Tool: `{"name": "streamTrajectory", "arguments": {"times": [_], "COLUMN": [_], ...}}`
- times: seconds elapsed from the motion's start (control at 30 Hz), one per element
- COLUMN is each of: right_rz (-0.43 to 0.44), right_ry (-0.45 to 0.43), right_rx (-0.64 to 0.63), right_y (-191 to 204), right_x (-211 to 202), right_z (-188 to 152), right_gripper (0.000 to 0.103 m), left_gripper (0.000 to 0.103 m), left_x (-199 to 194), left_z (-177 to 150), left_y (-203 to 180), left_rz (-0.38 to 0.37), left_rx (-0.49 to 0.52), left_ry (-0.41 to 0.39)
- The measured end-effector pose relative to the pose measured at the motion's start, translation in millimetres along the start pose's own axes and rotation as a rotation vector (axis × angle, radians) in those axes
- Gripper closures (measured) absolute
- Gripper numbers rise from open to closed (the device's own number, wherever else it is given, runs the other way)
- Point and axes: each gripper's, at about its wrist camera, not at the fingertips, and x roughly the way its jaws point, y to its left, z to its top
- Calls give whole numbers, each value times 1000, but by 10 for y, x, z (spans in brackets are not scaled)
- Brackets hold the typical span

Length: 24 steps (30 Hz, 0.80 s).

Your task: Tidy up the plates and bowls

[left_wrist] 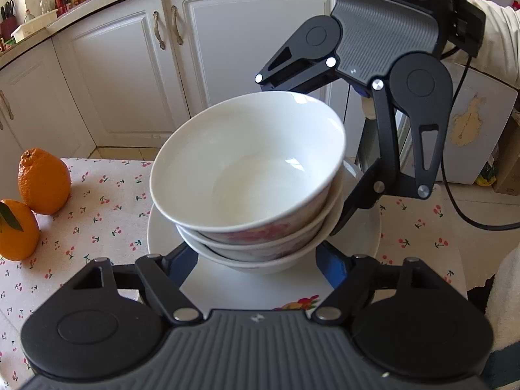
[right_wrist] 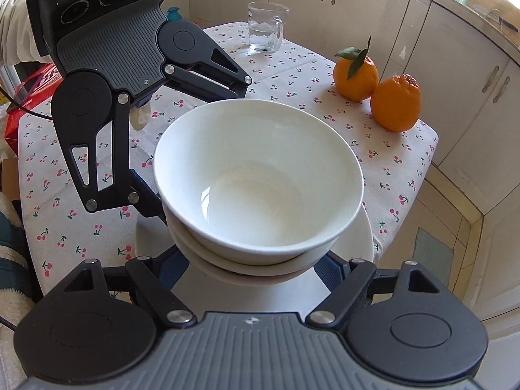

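A: Where are the bowls?

B: A stack of white bowls point(left_wrist: 253, 195) sits on a white plate point(left_wrist: 227, 284) on the table point(left_wrist: 97, 214), which wears a cherry-print cloth. The top bowl tilts.

A: And the claws?

B: The left claw point(left_wrist: 260, 260) straddles the bottom of the stack from one side, the right claw point(right_wrist: 256, 269) from the opposite side. Whether either is clenched on the bowls or released, I cannot tell; the pads are hidden.

A: Anything else?

B: Two oranges point(right_wrist: 377, 84) near the table's edge, and a glass mug point(right_wrist: 267, 27) at the far end.
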Motion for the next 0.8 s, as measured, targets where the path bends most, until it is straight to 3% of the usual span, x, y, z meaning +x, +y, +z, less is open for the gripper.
{"name": "streamTrajectory", "arguments": {"times": [0.07, 0.27, 0.4, 0.53, 0.63, 0.7, 0.8], "right_rz": [-9, -79, -186, -381, -514, -538, -553], "right_ry": [-1, -30, -47, -65, -103, -164, -234], "right_rx": [4, 18, 95, 287, 470, 646, 802], "right_y": [22, 191, 368, 562, 756, 879, 1115], "right_x": [-5, -162, -328, -447, -534, -637, -775], "right_z": [-9, -30, -85, -154, -227, -316, -416], "right_gripper": [16, 2, 0, 0, 0, 0, 0], "left_gripper": [12, 7, 3, 0, 1, 0, 1], "left_x": [-32, -305, -593, -819, -970, -1064, -1249], "left_z": [-20, -136, -239, -291, -284, -272, -304], "left_y": [-54, -285, -513, -797, -977, -1053, -1165], "left_rz": [23, 152, 313, 525, 614, 643, 687], "left_rx": [13, -5, -82, -214, -365, -479, -626], "left_ry": [-8, -48, -117, -205, -232, -226, -253]}}
